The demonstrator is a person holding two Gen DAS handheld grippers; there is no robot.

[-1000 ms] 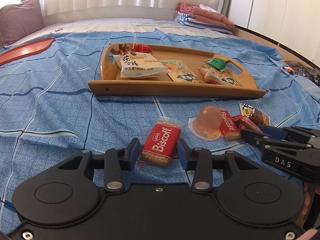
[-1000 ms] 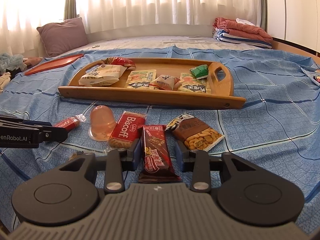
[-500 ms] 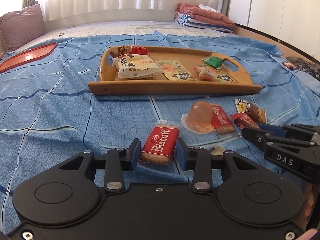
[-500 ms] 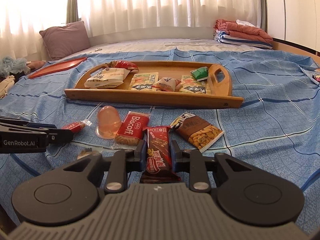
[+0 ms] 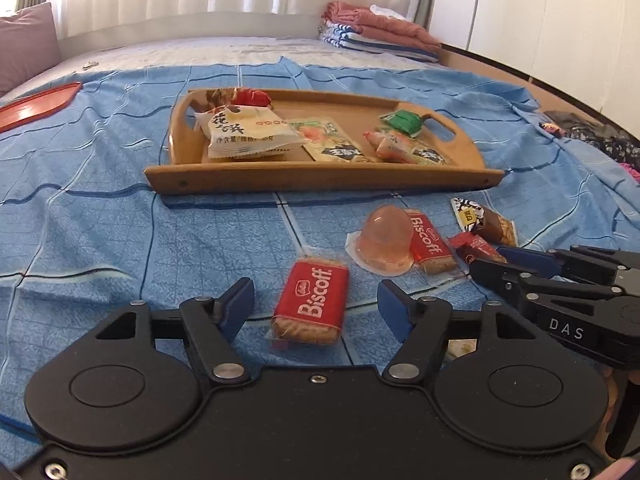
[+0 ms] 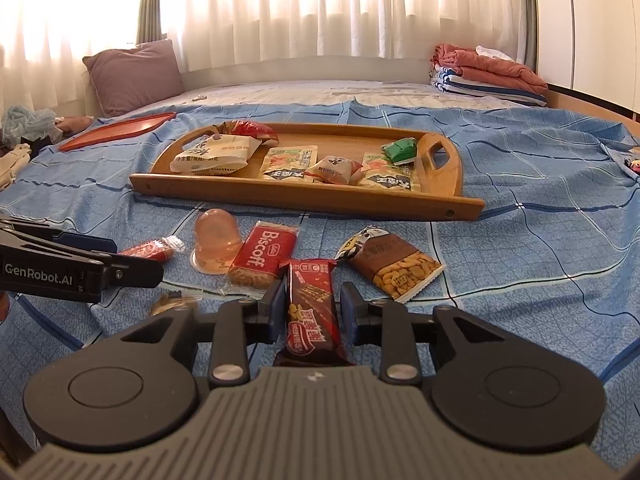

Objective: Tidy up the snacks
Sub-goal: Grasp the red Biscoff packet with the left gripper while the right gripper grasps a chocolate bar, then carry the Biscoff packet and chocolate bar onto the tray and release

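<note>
Home bedroom. Wide bed [image 6: 520,168] fills frame, covered by blue checked sheet. Mauve pillow [image 6: 134,74] at upper left against low headboard. Sheer white curtains [image 6: 320,8] across top, daylight behind. Folded blankets and towels [image 6: 488,70] stacked at upper right. White wardrobe doors [image 5: 552,28] along right edge. Wooden serving tray [image 6: 304,196] of snack packets sits mid-frame on sheet.

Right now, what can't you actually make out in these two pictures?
- Dark red wrapped chocolate bar: near end hidden under the right claw's grey body, right wrist view.
- Small tan snack: mostly behind the left claw's finger, left wrist view.
- Brown peanut packet: partly covered by the right claw.
</note>
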